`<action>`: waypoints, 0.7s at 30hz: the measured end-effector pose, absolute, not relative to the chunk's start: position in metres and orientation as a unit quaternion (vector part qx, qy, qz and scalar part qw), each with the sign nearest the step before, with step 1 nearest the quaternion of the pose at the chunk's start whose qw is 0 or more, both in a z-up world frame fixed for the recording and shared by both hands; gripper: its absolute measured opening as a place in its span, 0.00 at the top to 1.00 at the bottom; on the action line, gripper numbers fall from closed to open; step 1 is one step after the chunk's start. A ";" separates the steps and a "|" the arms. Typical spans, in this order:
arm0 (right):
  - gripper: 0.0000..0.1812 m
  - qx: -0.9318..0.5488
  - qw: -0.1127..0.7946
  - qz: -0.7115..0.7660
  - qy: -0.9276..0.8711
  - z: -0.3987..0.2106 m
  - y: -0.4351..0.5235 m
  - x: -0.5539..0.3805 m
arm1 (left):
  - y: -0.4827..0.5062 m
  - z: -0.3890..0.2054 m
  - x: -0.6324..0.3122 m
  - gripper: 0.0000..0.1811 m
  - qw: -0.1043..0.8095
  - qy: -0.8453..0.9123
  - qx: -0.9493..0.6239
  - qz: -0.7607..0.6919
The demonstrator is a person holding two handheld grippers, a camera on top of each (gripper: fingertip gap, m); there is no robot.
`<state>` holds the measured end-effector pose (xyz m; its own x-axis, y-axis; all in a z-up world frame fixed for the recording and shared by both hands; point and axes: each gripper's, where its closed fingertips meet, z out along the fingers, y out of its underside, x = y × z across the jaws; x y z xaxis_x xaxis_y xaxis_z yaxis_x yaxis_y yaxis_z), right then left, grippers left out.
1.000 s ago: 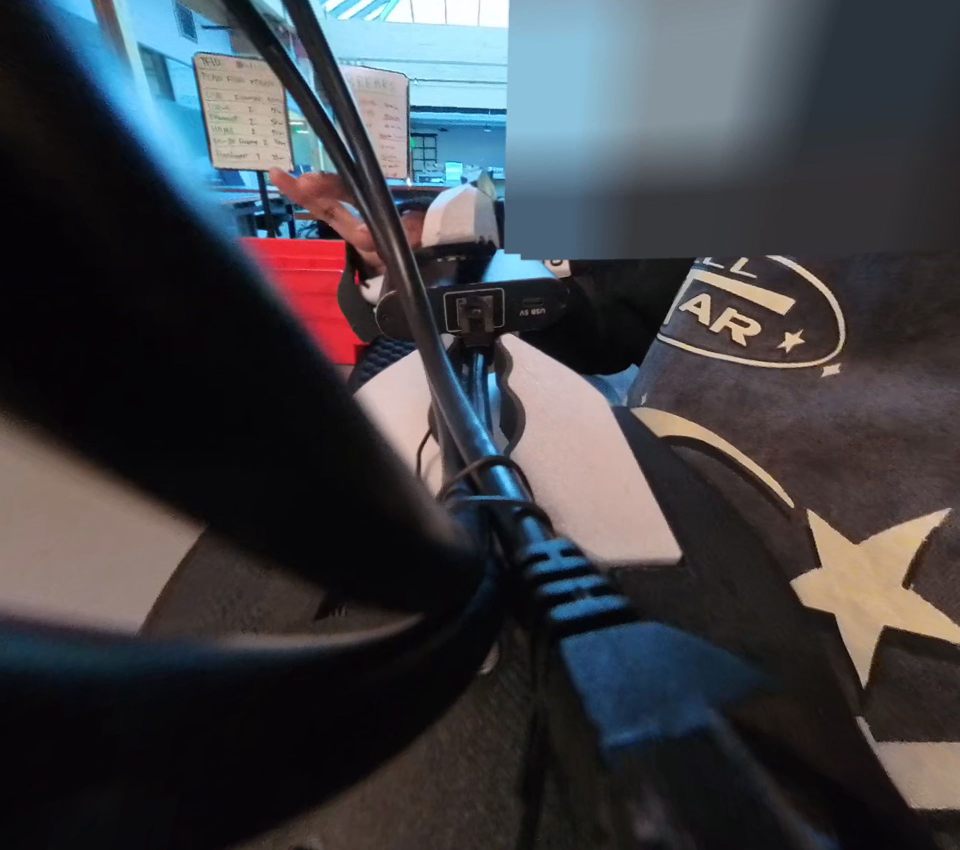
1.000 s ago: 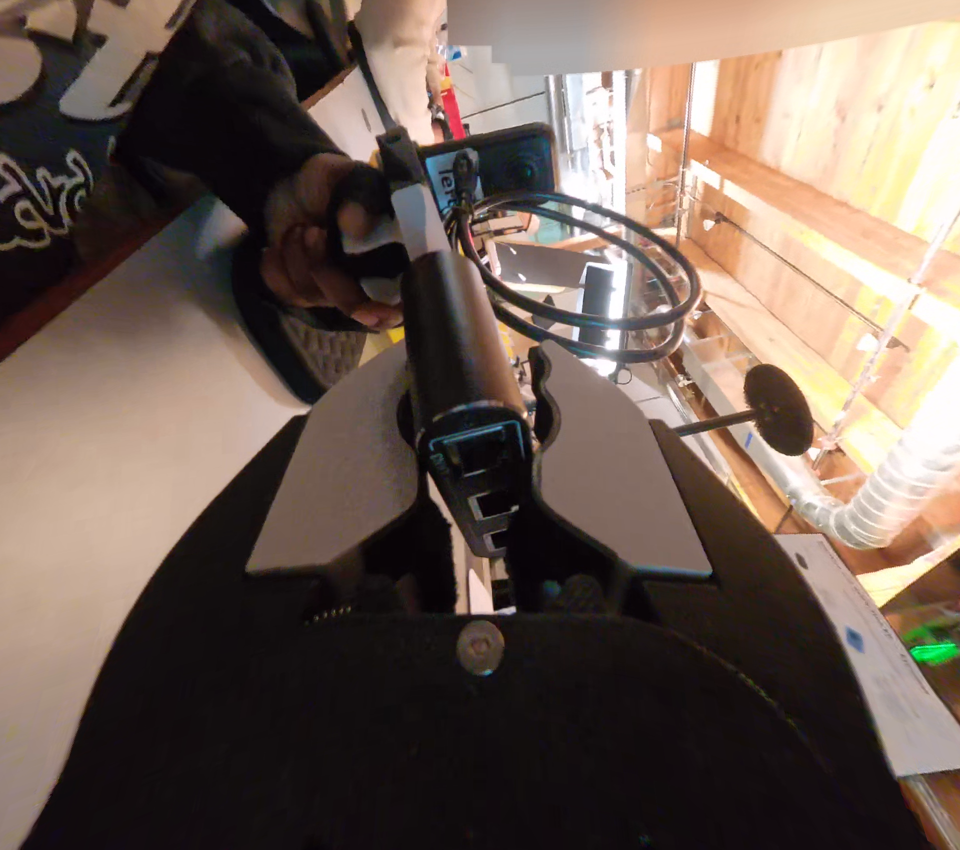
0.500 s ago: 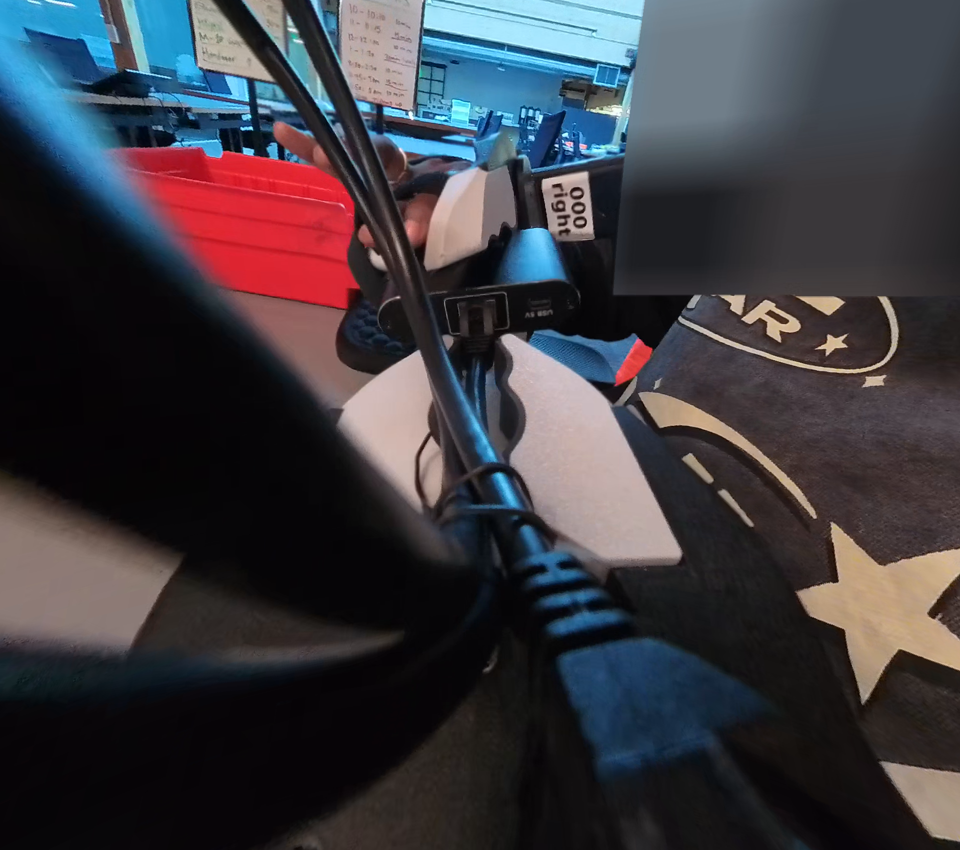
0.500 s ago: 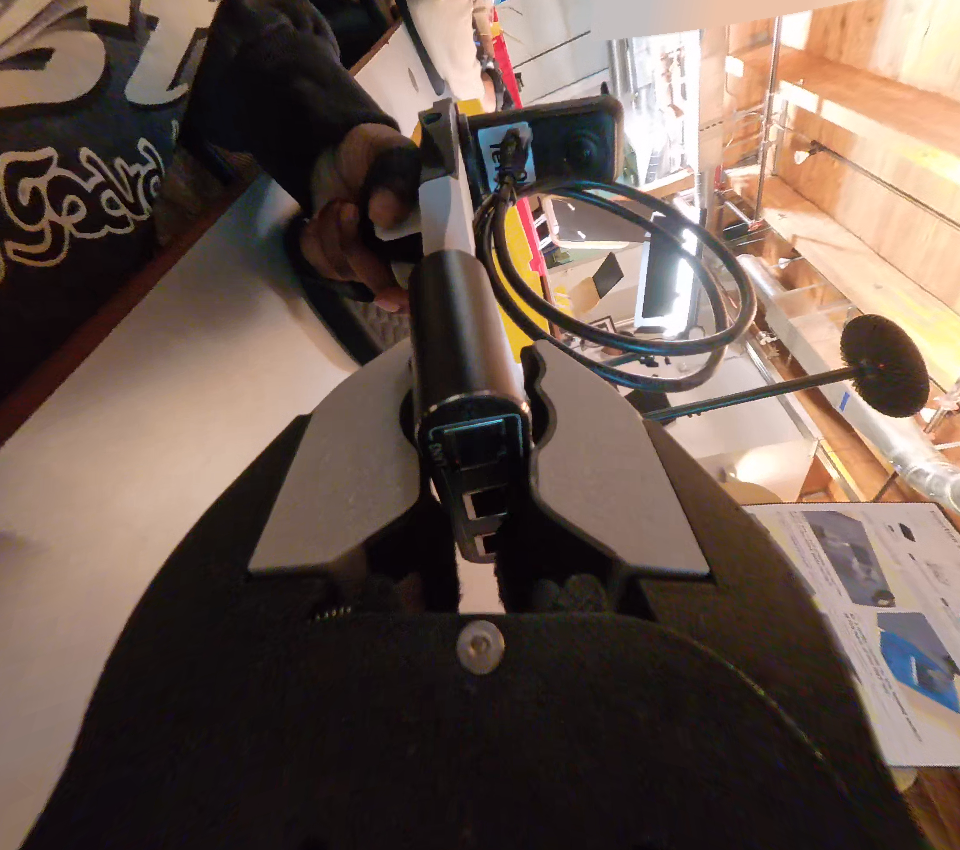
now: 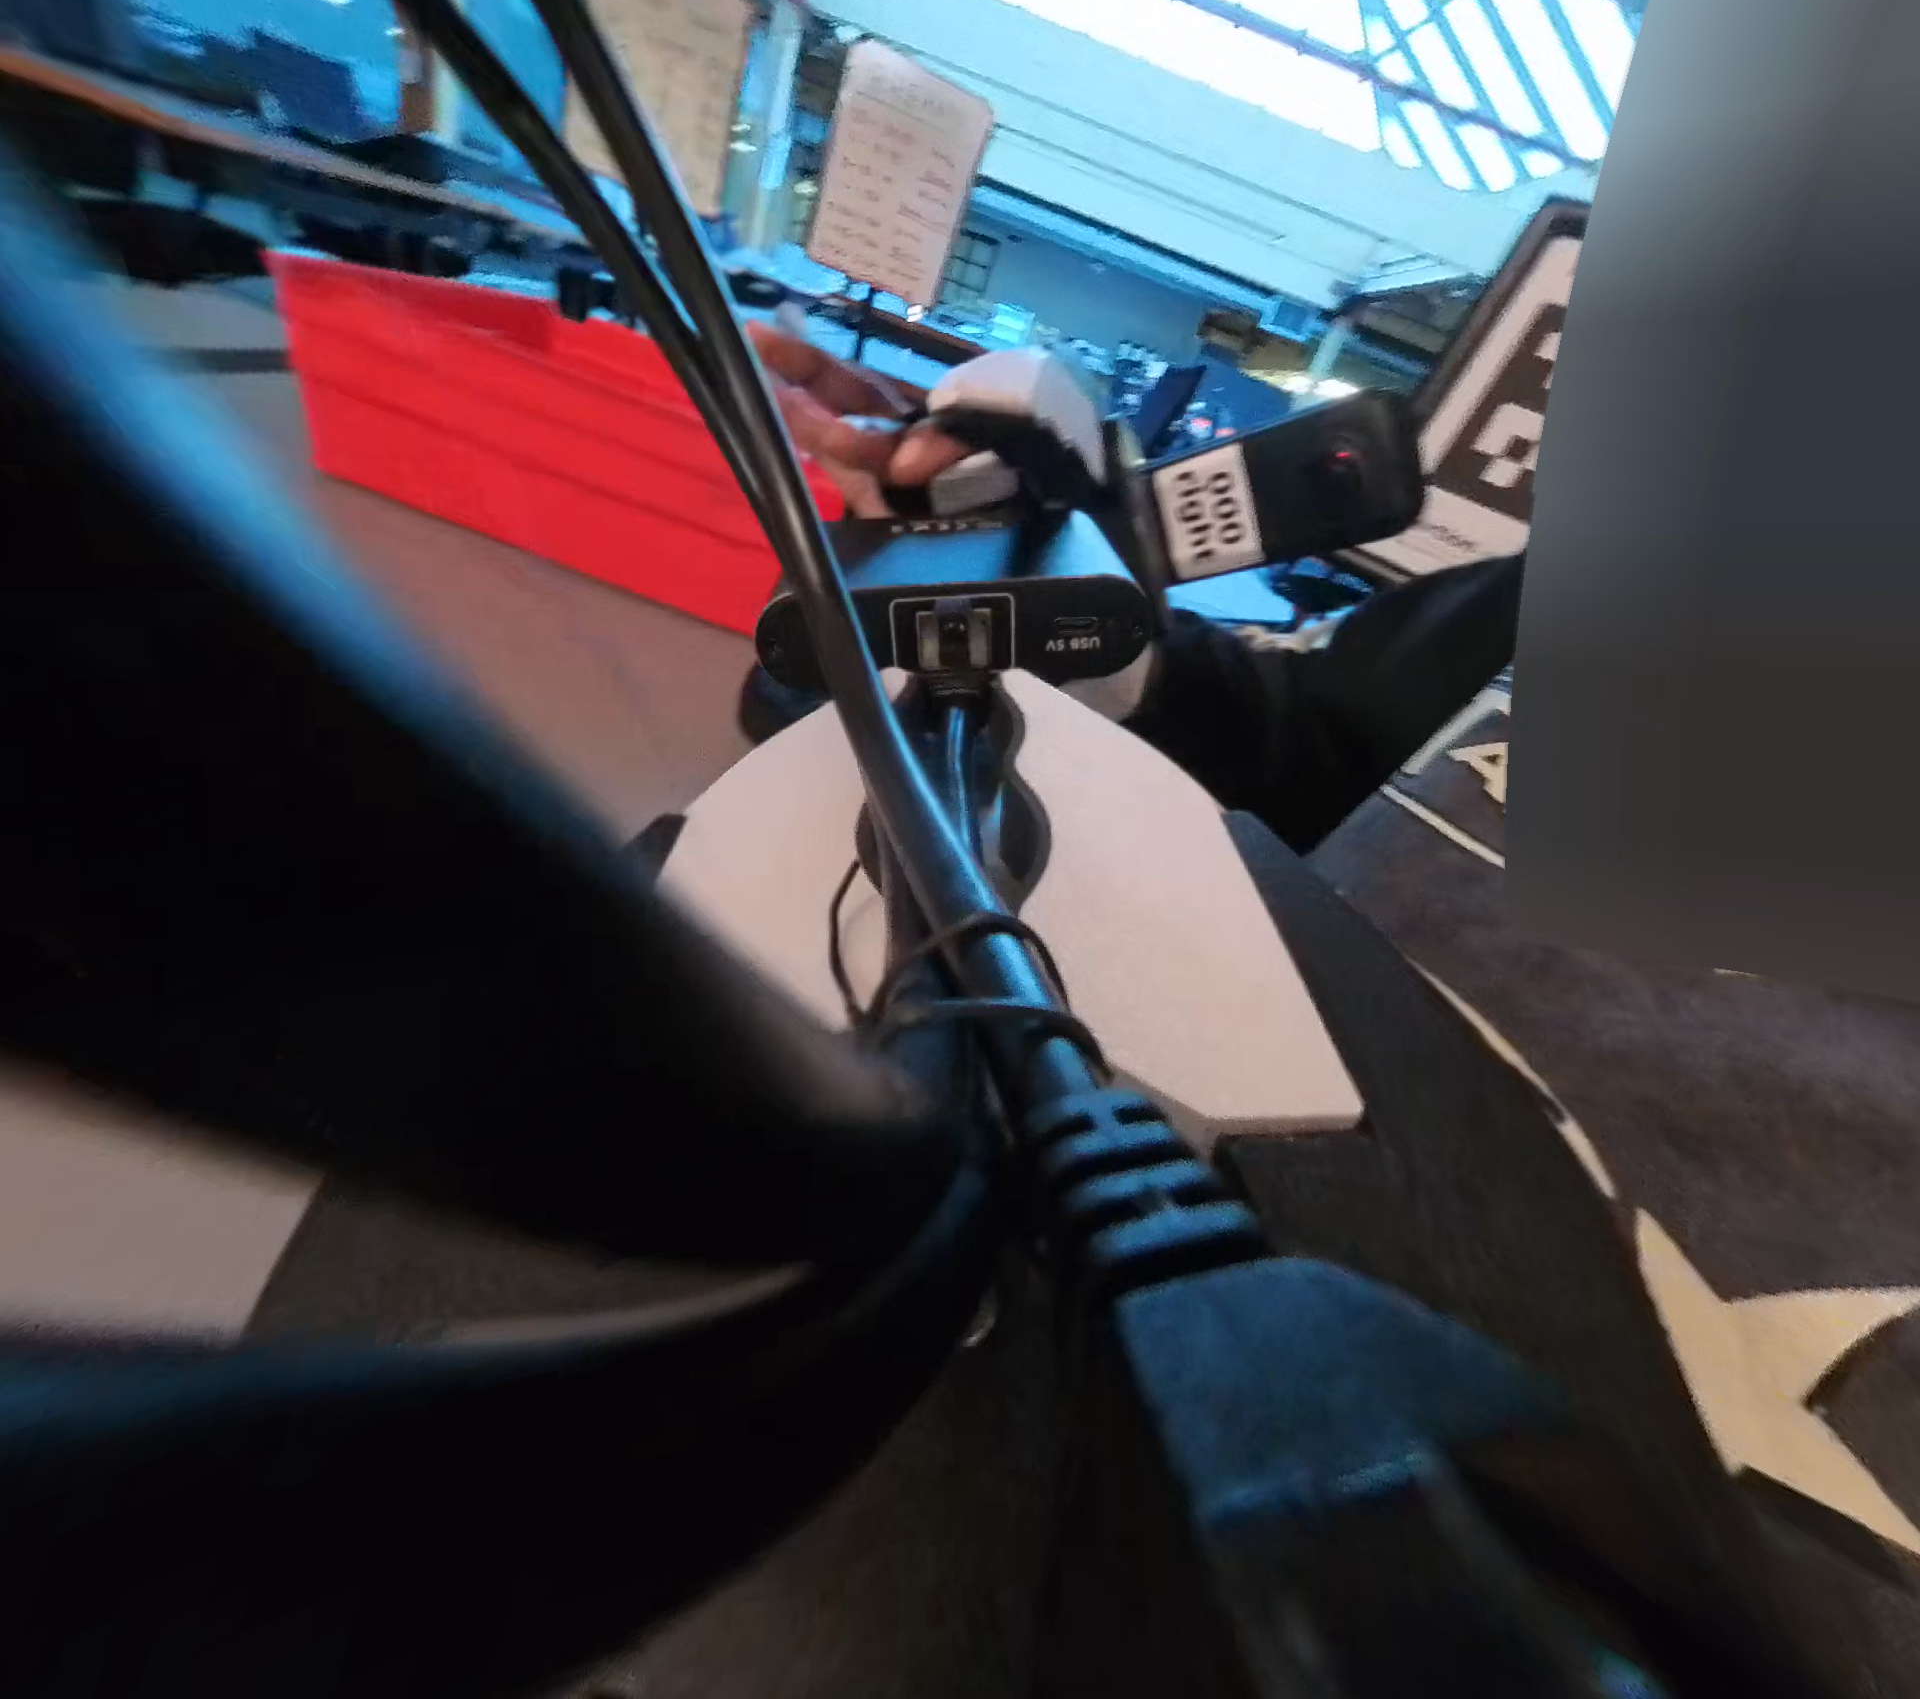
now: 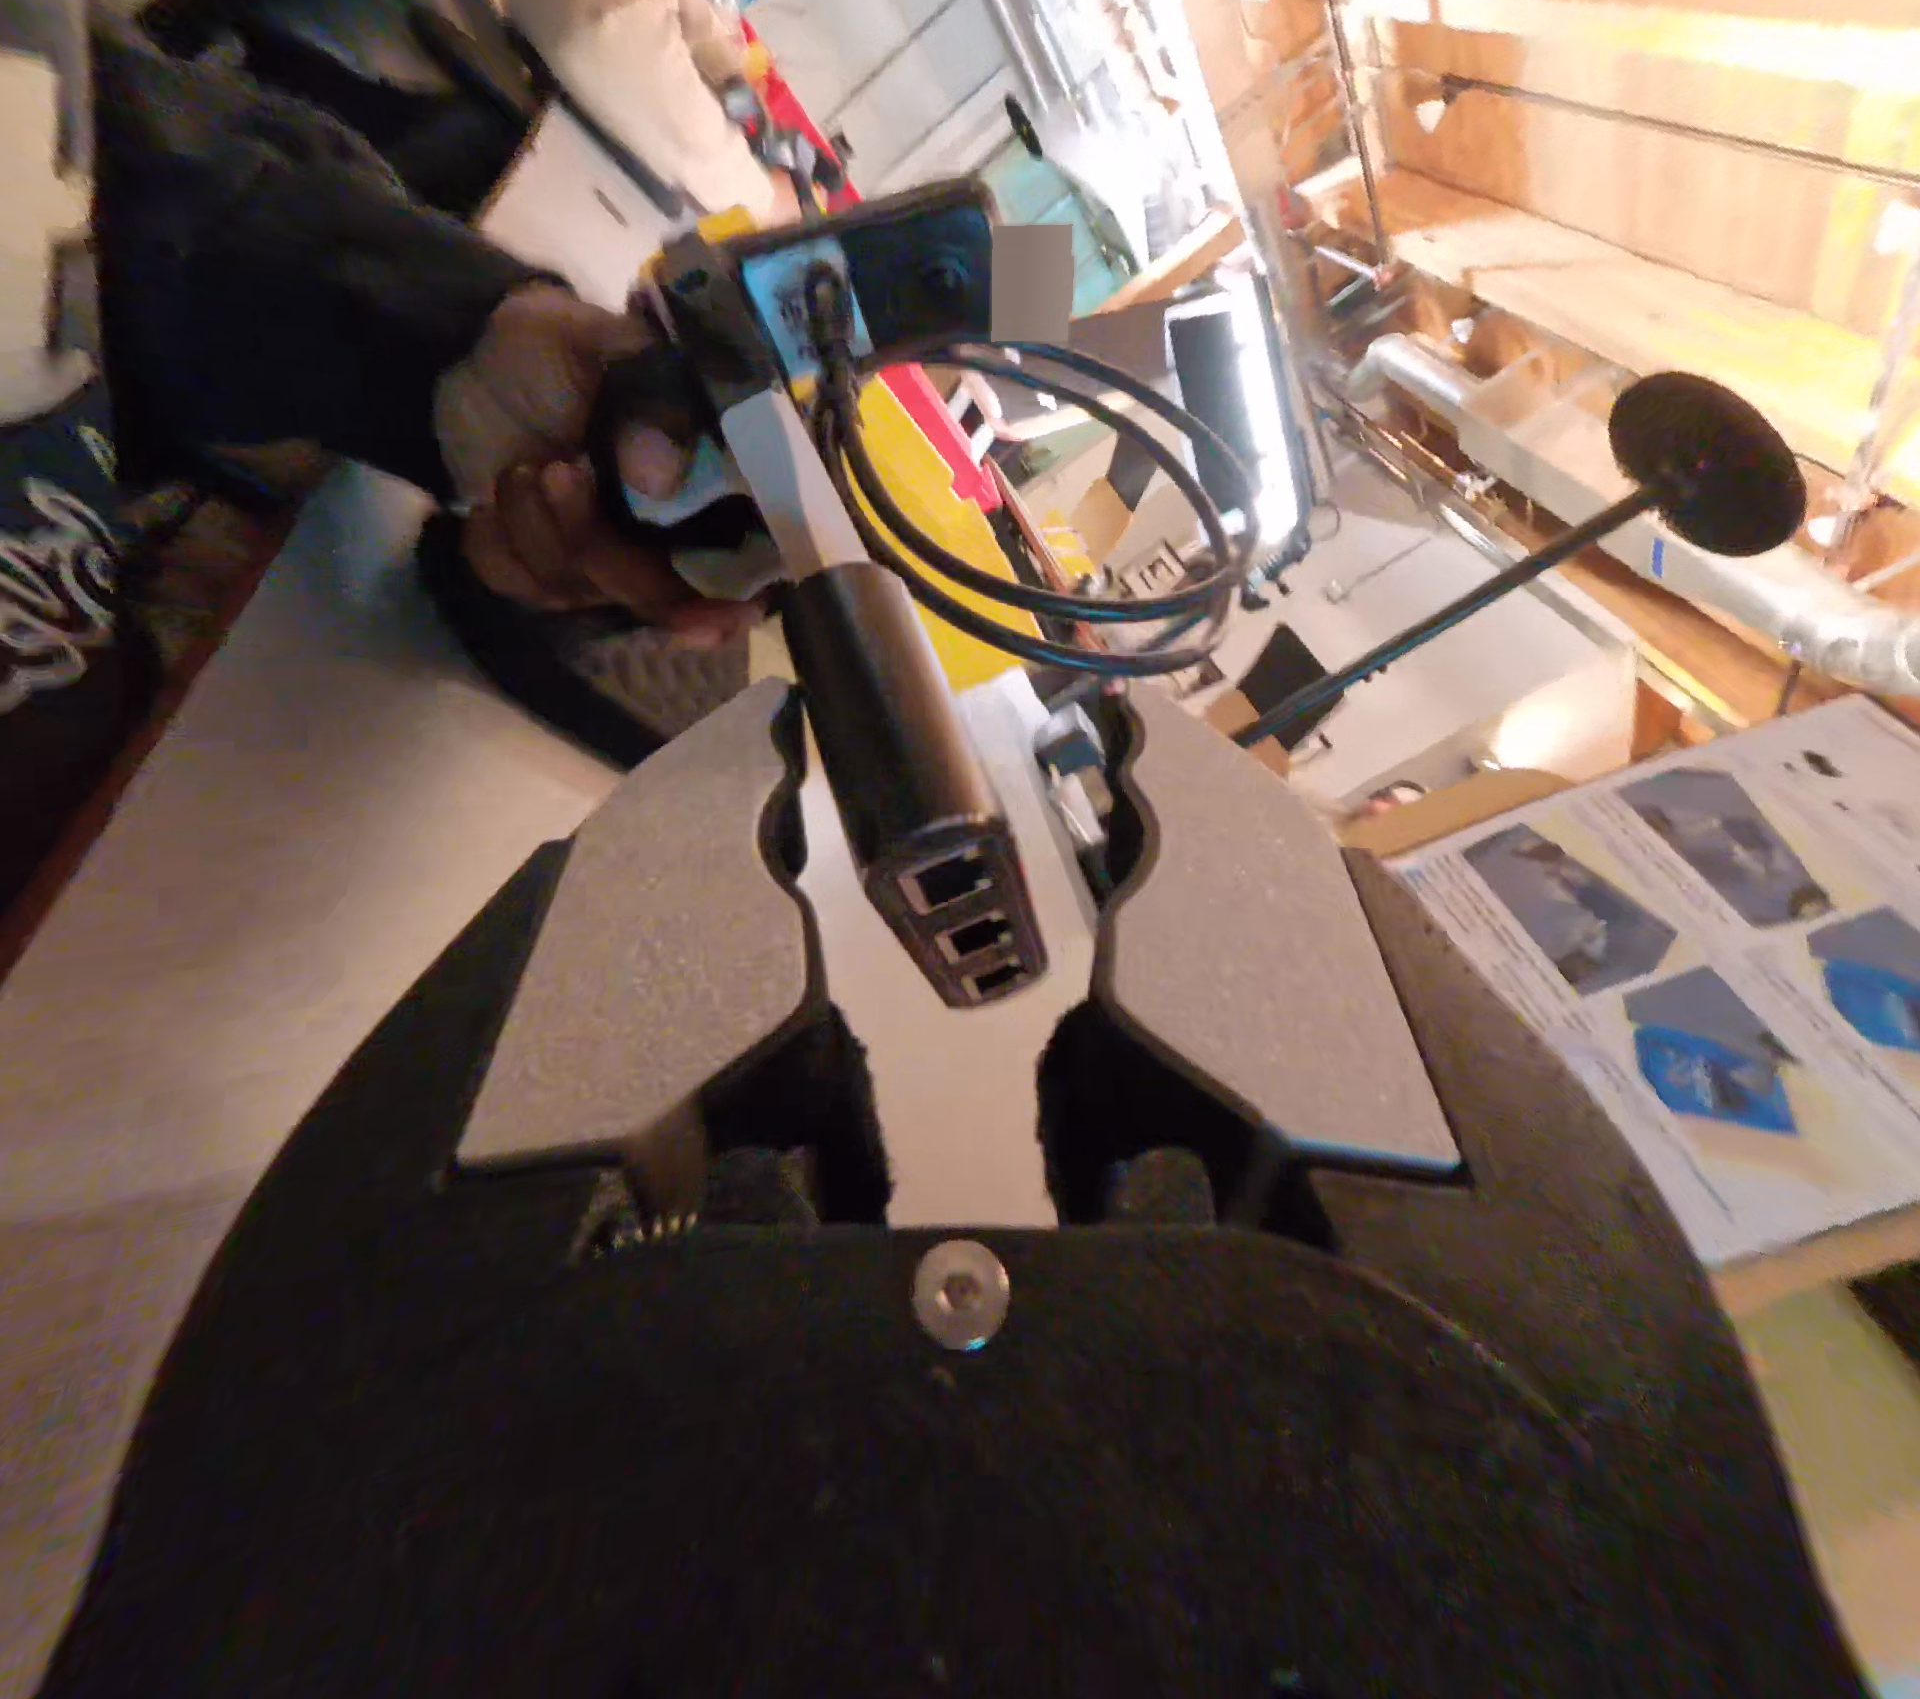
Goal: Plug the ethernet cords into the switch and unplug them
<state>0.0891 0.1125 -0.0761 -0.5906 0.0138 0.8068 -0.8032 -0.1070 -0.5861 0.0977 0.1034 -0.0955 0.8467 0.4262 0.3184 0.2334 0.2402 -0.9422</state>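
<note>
Looking at progress first: 1 ethernet cord [image 5: 961, 776] has its plug seated in the lone port on the near end face of the switch [image 5: 956, 631]. The left gripper [image 5: 951, 704] has its jaws narrow, pinched on that cord right behind the plug. Another chunky plug [image 5: 1299, 1400] hangs free right up against the left cam, prob the other end of the same cord, but I can't confirm. The rest of the cord arcs off in a loop [image 6: 1091, 527].

From the right wrist view, the far end of the switch shows 3 ports [image 6: 961, 932], all empty afaict. The right gripper [image 6: 956, 714] has its jaws wide, with the switch body between them. There's a clear gap on 1 side, and contact on the other is too close to call. So the switch seems to hang off the plugged cord and the left grip, above the pale surface [image 6: 260, 818].

My guess is we're roughly midway: 1 plug in, 3 ports unused, and the unplugging isn't done yet. Whether this plug is mid-insert or about to be pulled, idk.

Containers: a red bin [image 5: 499, 423] sits on the surface behind the switch. Its inside is hidden from this angle, so contents are unknown. Yellow bin-ish thing [image 6: 935, 496] in the right view, same deal.
</note>
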 end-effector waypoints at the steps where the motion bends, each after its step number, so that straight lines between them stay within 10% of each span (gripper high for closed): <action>1: 0.70 0.338 0.337 0.643 -0.599 -0.078 0.113 0.084 | 0.099 -0.097 0.094 0.93 0.729 -0.283 -0.618 0.079; 10: 0.86 0.319 0.492 0.525 -0.617 -0.088 0.099 0.061 | 0.095 -0.091 0.082 0.88 0.689 -0.297 -0.631 0.196; 13: 0.87 0.134 0.342 0.678 -0.637 -0.064 0.104 0.043 | 0.084 -0.064 0.087 0.72 0.739 -0.267 -0.570 0.241; 18: 0.87 -0.124 -0.167 0.823 -0.529 -0.040 0.105 0.047 | 0.073 -0.069 0.074 0.68 0.773 -0.331 -0.504 0.195; 21: 0.87 -0.174 -0.280 0.795 -0.509 -0.050 0.098 0.049 | 0.082 -0.078 0.068 0.67 0.783 -0.364 -0.489 0.124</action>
